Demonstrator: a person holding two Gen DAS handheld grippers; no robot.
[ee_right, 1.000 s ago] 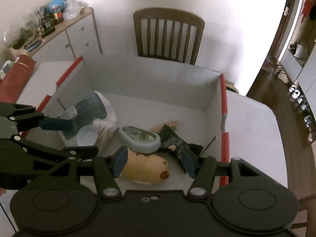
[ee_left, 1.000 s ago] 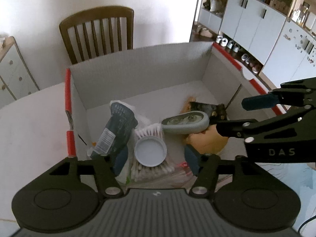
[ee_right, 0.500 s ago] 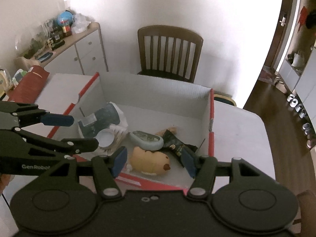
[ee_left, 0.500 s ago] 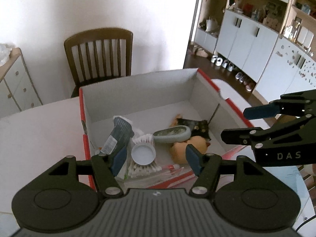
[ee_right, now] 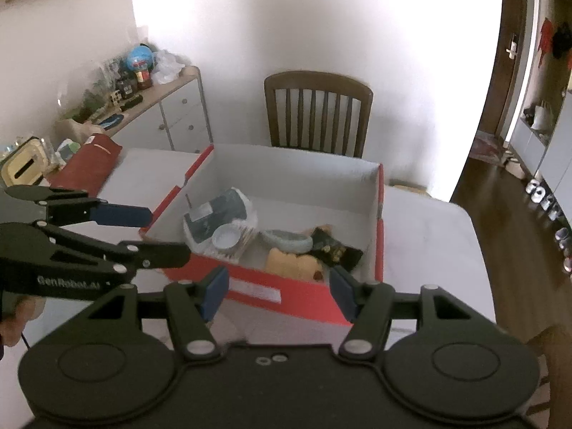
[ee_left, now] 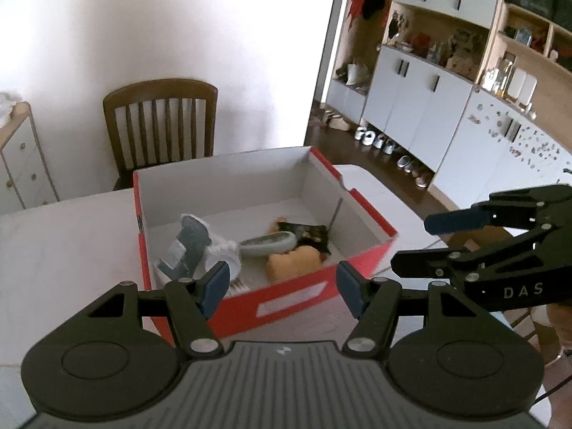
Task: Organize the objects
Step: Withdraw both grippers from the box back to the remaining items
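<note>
A red box (ee_left: pixel 293 300) with a white inside stood open on a white table (ee_left: pixel 64 246), near the table's front edge. In it lay the things being tidied — a dark pouch (ee_right: pixel 218 214) on white plastic at the left, a white lid (ee_right: pixel 226 236) over cotton swabs, a pale grey-green case (ee_right: pixel 287 240) in the middle, a tan soft toy (ee_right: pixel 293 262) at the front, and a dark wrapper (ee_right: pixel 332 246) toward the right.

The left gripper (ee_left: pixel 282 287) hung over the box's near wall with its jaws apart and nothing between them; they were just spreading a little wider. The right gripper (ee_right: pixel 275 287) was likewise spread and empty, over the same near wall.

Behind the table a brown wooden chair (ee_right: pixel 318 111) stood against a bare white wall. To the left was a low white sideboard (ee_right: pixel 178 114) crowded with bottles and a globe (ee_right: pixel 140 58); a red folded bag (ee_right: pixel 89 164) lay at the table's left end. To the right, dark wooden floor (ee_left: pixel 379 164) ran to white cupboards (ee_left: pixel 414 100) with open shelves — and a row of shoes (ee_left: pixel 379 143) at their foot.
</note>
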